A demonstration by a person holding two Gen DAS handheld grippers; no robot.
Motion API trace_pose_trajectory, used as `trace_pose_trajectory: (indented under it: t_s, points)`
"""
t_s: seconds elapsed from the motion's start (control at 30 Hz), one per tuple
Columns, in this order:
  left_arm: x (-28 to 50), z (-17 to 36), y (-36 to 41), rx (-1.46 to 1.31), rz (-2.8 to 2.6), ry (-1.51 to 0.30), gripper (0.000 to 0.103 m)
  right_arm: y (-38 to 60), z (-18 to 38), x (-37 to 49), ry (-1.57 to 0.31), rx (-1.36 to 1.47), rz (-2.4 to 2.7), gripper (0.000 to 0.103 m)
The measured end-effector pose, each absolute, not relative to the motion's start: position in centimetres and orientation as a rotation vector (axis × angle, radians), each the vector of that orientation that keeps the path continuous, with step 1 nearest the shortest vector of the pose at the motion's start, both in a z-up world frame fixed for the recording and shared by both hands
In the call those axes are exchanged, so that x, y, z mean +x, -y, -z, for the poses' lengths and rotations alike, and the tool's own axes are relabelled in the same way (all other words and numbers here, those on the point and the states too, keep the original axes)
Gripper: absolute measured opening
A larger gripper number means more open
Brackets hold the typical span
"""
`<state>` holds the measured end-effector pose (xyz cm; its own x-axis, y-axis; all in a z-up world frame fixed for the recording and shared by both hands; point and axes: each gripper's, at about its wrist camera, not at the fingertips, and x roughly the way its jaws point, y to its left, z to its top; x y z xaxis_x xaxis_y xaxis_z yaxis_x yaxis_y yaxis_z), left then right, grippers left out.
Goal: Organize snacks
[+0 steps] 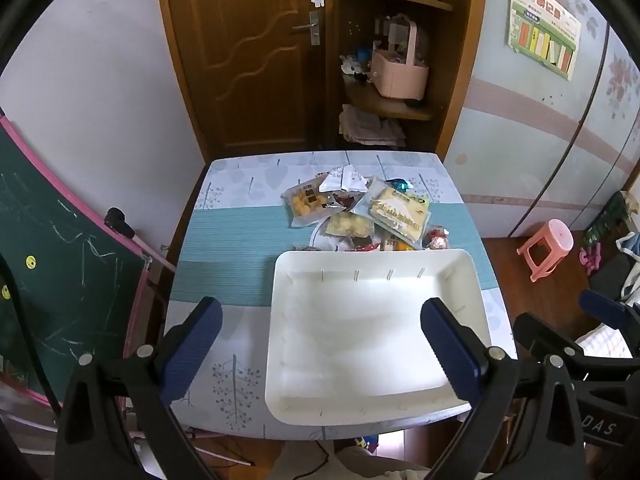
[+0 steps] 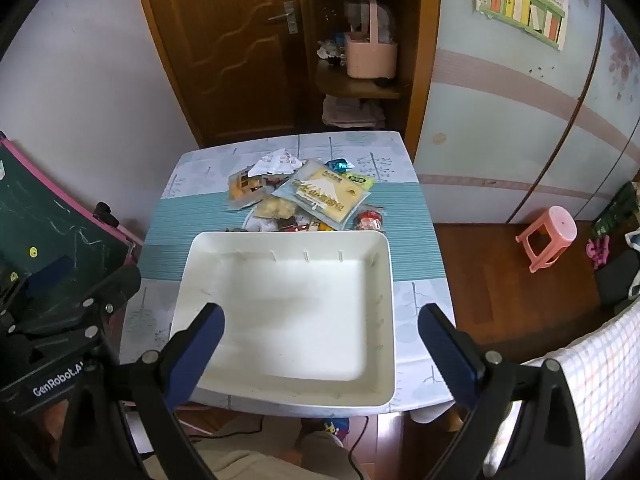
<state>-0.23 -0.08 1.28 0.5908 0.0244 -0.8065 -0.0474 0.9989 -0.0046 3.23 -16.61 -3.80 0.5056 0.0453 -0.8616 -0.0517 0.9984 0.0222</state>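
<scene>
An empty white plastic tray [image 1: 280, 380] [image 2: 384, 352] sits at the near edge of the table. Behind it lies a pile of snack packets [image 1: 360, 216] [image 2: 304, 200]: a large clear bag with a yellow bread [image 1: 400, 210] [image 2: 324, 194], a bag of orange pieces [image 1: 306, 202] [image 2: 244, 188], a white wrapper [image 1: 346, 180] [image 2: 276, 164] and small red ones [image 1: 436, 238] [image 2: 368, 218]. My left gripper [image 1: 320, 312] is open and empty above the tray's near left. My right gripper [image 2: 320, 316] is open and empty above the tray.
The table [image 1: 224, 248] [image 2: 168, 232] has a leaf-print cloth with a teal band. A green chalkboard [image 1: 52, 264] stands at the left, a wooden door and shelf behind, a pink stool [image 1: 546, 252] [image 2: 550, 236] on the floor at the right.
</scene>
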Motion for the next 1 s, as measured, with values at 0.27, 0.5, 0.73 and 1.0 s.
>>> trace_pose_trajectory:
  t_s: [0.27, 0.5, 0.73, 1.0]
  points:
    - [-0.36, -1.16, 0.22, -0.025, -0.042, -0.938, 0.099, 16.86, 3.66, 3.36, -1.040, -0.004, -0.076, 0.098]
    - [-0.44, -1.07, 0.34, -0.022, -0.041, -0.940, 0.098, 17.08, 3.62, 3.45, -1.048, 0.005, -0.101, 0.094]
    - [-0.37, -1.15, 0.50, -0.021, -0.042, -0.936, 0.098, 16.85, 3.43, 3.30, -1.034, -0.007, -0.121, 0.090]
    - [-0.38, -1.17, 0.46, -0.023, -0.042, -0.939, 0.098, 16.85, 3.39, 3.29, -1.042, -0.005, -0.121, 0.090]
